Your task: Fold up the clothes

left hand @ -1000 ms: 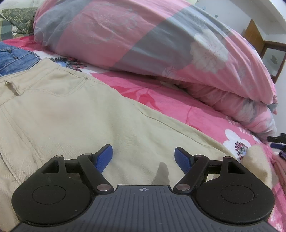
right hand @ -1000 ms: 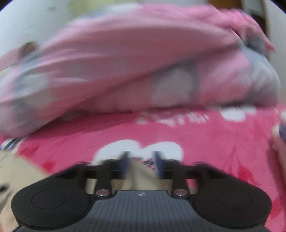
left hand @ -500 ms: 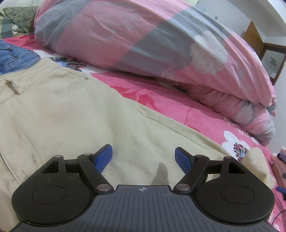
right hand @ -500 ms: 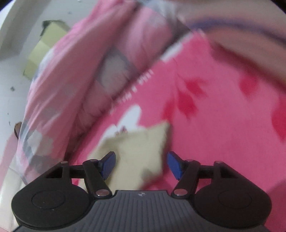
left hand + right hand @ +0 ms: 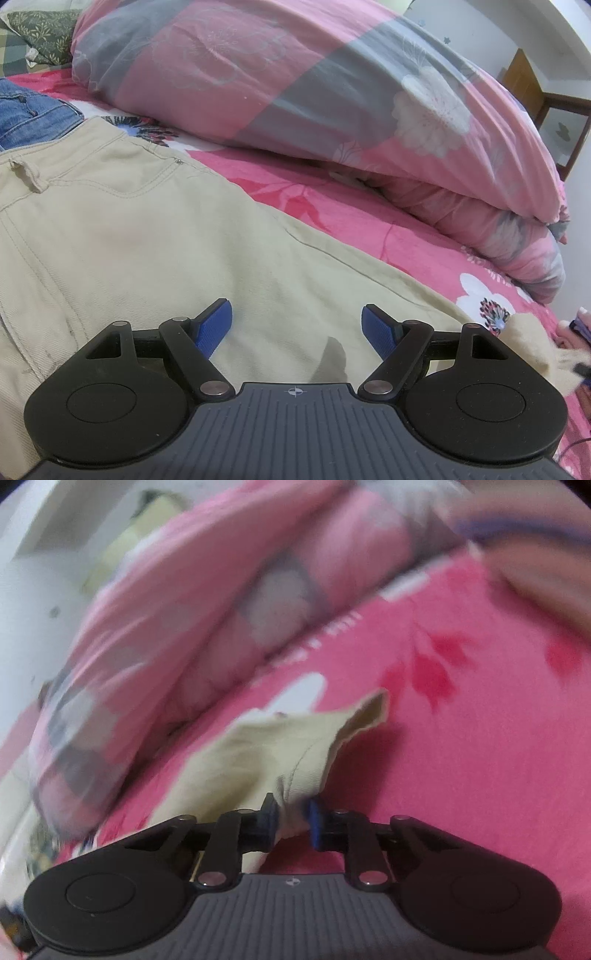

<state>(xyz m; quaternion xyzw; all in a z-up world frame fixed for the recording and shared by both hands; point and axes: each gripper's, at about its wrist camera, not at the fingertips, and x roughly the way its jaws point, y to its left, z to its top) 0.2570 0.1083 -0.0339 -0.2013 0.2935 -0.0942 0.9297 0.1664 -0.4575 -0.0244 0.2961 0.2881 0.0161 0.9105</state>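
Right wrist view: the right gripper (image 5: 291,821), gaping half a second ago, is now clamped on the hem end of the beige trousers (image 5: 280,749), lifted off the pink floral bedsheet (image 5: 480,738). Left wrist view alone shows the left gripper (image 5: 296,326) unchanged, spread wide above the trousers' seat (image 5: 155,240), with blue jeans (image 5: 29,118) beyond the waistband and a pink-and-grey duvet (image 5: 314,85) behind.

Left wrist low over beige trousers (image 5: 155,236) — facing duvet (image 5: 332,92); right wrist close (blurred), sharing both
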